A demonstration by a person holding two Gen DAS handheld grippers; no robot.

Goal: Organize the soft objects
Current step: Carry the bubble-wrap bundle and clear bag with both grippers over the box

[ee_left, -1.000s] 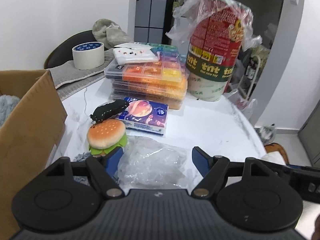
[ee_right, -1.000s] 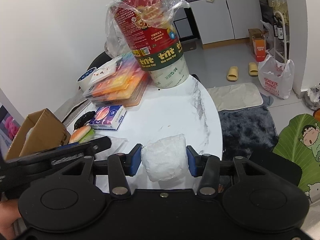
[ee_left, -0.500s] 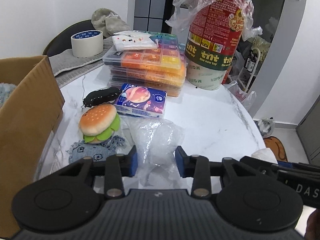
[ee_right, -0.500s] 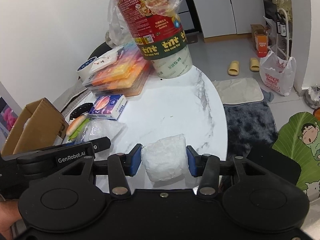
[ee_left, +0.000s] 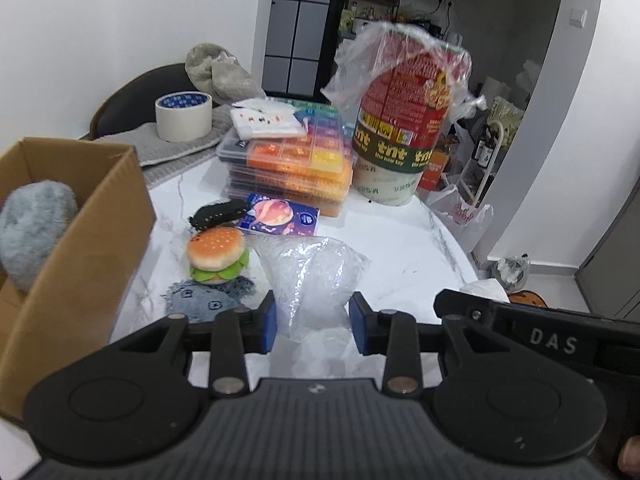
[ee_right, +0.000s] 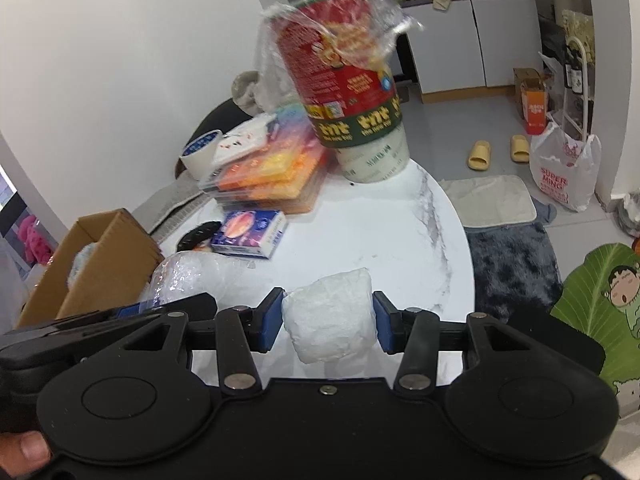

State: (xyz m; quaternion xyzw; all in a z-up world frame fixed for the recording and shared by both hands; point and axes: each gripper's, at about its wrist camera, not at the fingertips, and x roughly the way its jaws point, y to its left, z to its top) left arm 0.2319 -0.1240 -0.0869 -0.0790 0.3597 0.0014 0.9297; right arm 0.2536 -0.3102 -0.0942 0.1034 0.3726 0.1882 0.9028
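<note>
left gripper (ee_left: 312, 322): jaws just closed on clear plastic bag (ee_left: 310, 276), now lifted; right gripper (ee_right: 329, 322) clamps white wad (ee_right: 330, 320); cardboard box (ee_left: 80, 216) likely next.

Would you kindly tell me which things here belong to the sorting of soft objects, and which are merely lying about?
Job: clear crinkly bag, white soft bundle, burger plush, cardboard box.

Lying about: tape roll, bead cases, red tub, tissue packet.
</note>
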